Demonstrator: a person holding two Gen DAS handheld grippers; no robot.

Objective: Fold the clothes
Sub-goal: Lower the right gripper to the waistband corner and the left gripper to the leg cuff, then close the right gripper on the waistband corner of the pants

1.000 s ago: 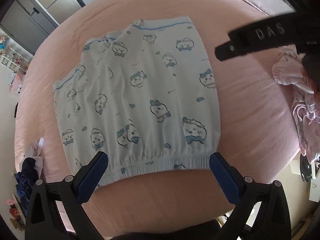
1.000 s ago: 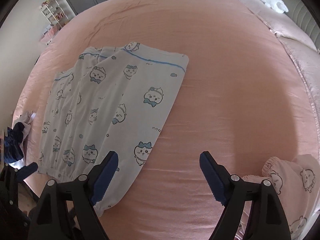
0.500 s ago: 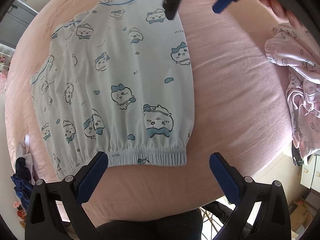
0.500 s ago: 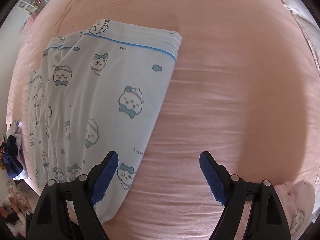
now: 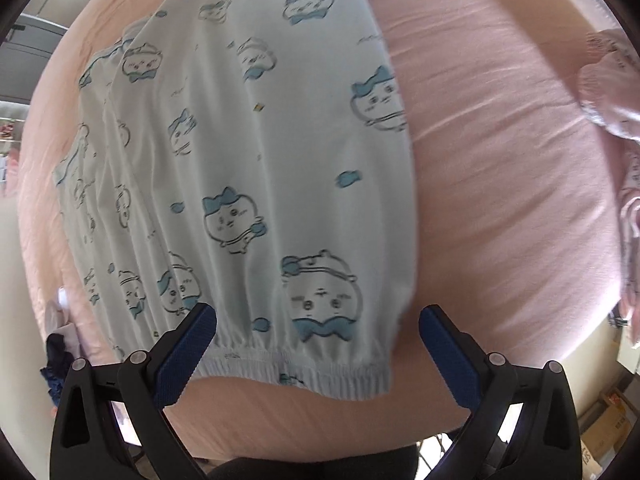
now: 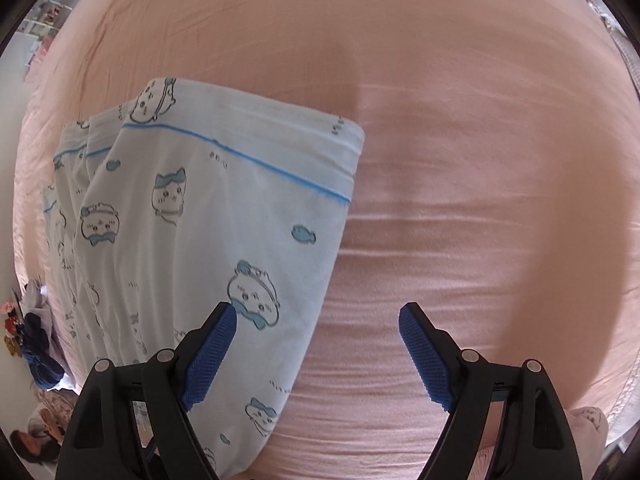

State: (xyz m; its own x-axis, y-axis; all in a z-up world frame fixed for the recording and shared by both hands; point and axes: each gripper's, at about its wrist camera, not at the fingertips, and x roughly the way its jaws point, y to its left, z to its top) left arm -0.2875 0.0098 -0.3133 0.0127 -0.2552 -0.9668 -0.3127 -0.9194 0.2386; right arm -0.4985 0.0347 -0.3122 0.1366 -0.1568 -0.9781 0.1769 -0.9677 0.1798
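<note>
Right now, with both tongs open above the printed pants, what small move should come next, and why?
Probably lower the left tongs and close them on the elastic waistband of the white cartoon-print pants. They lie flat on the pink bedsheet, and the right tongs are open near the blue-striped cuff.

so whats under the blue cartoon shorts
The shorts lie flat on the pink bedsheet, which shows all around them. Layered folds show at their left edge; anything between shorts and sheet is covered.

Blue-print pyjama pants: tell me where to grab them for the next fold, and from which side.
Probably take the pyjama pants by the gathered elastic waistband, from the near bed edge. It lies flat right ahead of the open left gripper; the right gripper, also open, sits nearer the piped cuff.
</note>
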